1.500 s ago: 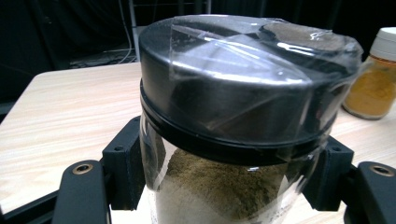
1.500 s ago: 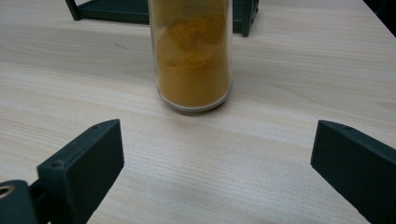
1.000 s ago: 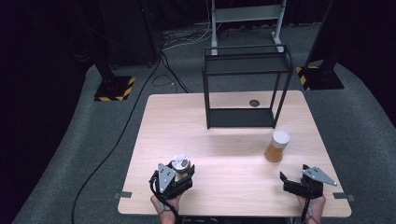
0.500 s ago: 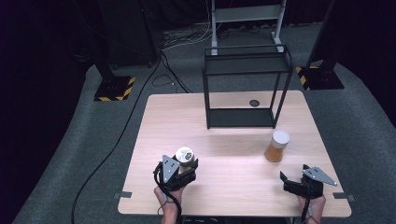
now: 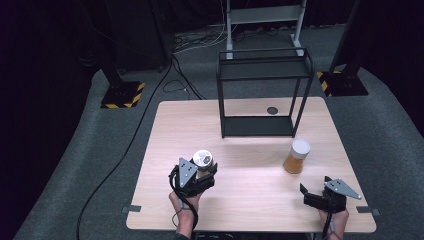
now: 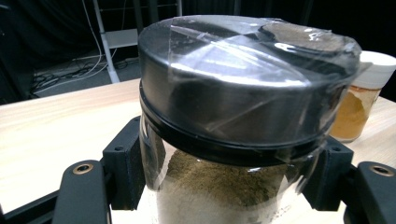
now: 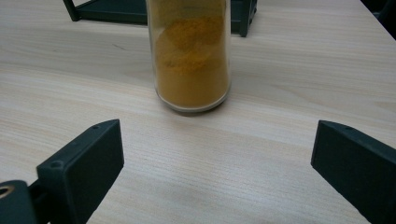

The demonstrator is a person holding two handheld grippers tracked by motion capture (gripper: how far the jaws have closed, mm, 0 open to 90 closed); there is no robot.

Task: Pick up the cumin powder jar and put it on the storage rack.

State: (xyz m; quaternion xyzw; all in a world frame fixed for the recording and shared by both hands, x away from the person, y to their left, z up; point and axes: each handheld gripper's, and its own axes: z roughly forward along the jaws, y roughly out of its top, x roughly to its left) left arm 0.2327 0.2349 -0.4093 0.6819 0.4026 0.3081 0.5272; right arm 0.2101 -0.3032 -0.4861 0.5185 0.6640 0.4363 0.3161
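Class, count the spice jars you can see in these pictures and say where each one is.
2. The black-lidded jar sits clamped in the left gripper near the table's front left; the white-lidded orange jar stands on the table ahead of the open right gripper.

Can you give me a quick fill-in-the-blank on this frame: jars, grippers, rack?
1. The left gripper is shut on the clear jar of grey-brown powder with a ____ lid.
2. The jaws of the right gripper stand ____, with nothing between them.
3. The clear jar of orange powder with a white lid stands ____ on the light wooden table.
4. The black metal shelf rack holds ____ jars.

Missing words: black; open; upright; no
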